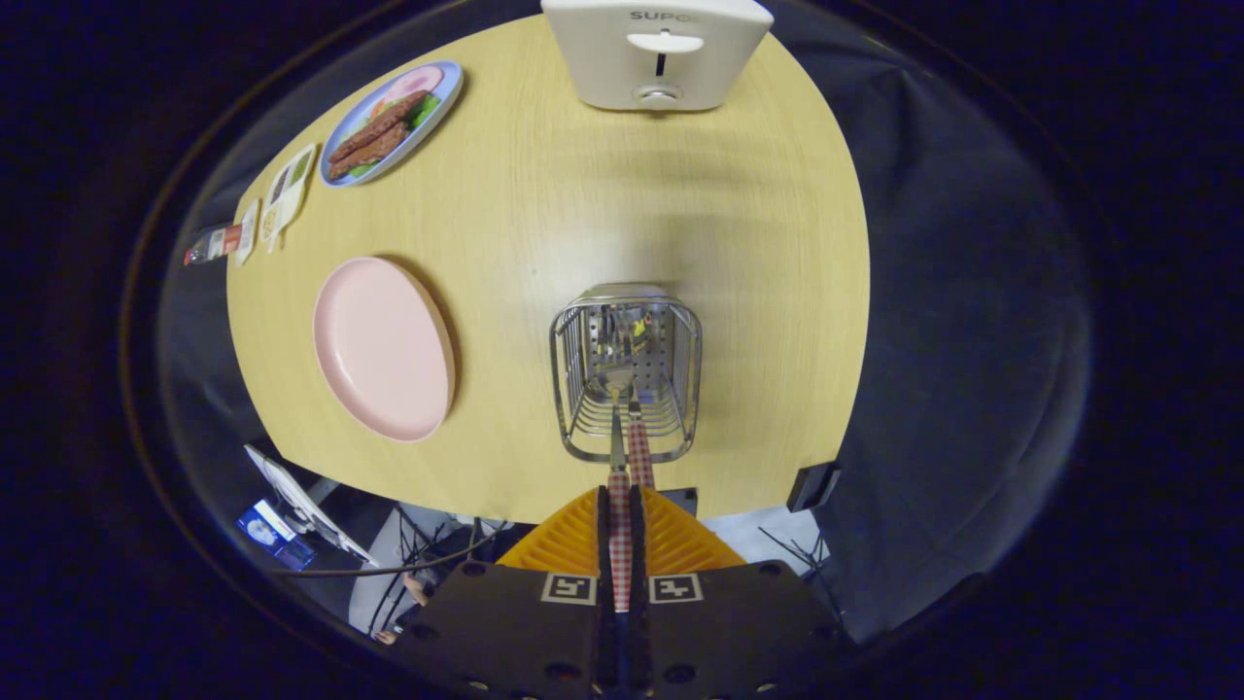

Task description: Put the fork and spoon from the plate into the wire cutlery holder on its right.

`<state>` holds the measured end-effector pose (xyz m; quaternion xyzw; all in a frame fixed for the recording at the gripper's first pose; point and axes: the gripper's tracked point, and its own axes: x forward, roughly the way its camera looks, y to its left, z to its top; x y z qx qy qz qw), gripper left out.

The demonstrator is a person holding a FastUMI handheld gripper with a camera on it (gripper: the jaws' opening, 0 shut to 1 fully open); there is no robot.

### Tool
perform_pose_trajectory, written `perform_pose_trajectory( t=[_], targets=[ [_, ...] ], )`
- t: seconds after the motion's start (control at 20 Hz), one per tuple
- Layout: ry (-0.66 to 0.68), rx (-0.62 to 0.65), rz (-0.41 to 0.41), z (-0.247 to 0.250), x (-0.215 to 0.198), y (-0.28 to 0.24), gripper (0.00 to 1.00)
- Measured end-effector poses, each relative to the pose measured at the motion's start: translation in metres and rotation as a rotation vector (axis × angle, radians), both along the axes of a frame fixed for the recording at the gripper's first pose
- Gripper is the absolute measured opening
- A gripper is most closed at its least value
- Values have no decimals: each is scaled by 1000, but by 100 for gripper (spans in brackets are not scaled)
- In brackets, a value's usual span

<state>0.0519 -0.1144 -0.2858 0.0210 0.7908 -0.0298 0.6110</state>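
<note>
Jaws (623, 506) clamped on a checked cutlery handle (620, 530) above the wire holder (627, 374)

The handle ran forward from between the jaws, its far end down inside the holder; a second checked handle (640, 452) lay beside it; the pink plate (384, 348) sat bare on the counter (739, 243), left of the holder; a white appliance (656, 49) stood beyond.

Claw (620, 506) camera looks steeply down, close above wire holder (627, 374); table (583, 194) edge likely nearest.
</note>
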Motion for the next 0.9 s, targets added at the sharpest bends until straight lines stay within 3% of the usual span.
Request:
perform_pose_trajectory(
  t=[0.15,0.4,0.45,0.6,0.9],
  targets=[
    [-13,-21,11,1,6,-1,10],
    [-90,-26,17,9,18,4,9],
    [-108,-22,14,10,18,7,21],
    [-201,-30,4,19,25,17,30],
    [-469,-65,51,51,42,46,80]
  ],
)
